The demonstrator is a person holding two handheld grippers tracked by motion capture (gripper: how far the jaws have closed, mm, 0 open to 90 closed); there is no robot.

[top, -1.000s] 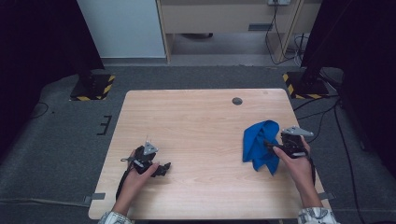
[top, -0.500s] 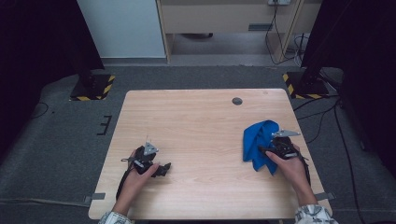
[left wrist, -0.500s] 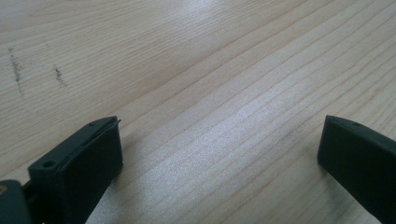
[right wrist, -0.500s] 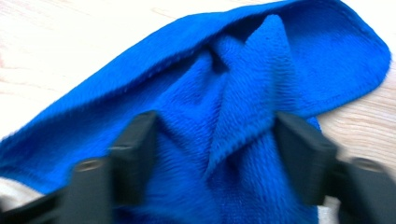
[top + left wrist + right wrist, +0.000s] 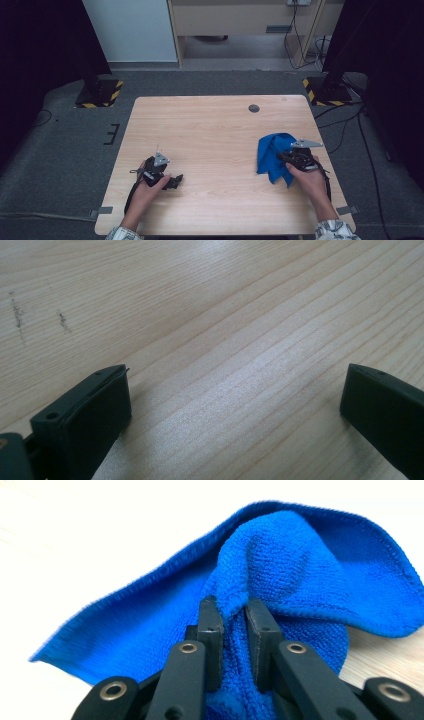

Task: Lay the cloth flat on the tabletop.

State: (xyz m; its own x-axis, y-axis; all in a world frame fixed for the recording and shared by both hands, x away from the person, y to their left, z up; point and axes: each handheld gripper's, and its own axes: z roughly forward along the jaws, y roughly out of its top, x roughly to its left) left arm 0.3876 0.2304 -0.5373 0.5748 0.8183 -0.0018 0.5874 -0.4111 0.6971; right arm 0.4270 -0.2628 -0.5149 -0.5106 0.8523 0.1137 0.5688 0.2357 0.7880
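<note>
High view: blue microfiber cloth (image 5: 272, 155) bunched near the right edge of the wooden counter (image 5: 210, 130), right gripper (image 5: 292, 157) at its right side; left gripper (image 5: 170, 181) resting apart at near left.

Left gripper view: fingers (image 5: 90, 415) spread wide over bare wood, holding nothing.

Right gripper view: fingers (image 5: 210, 630) just closed, pinching 1 raised fold of cloth between them. Grasp made; lifting or spreading apparently left.

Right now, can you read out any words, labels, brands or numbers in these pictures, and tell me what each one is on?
There is no readable text.
Blue cloth: plain, no tag or label showing.
Wooden table: only grain and a few dark marks.
Left gripper and right gripper: no brand or number on the black jaws.
Yellow and black hazard stripes on the stand bases are a pattern, with no lettering.
</note>
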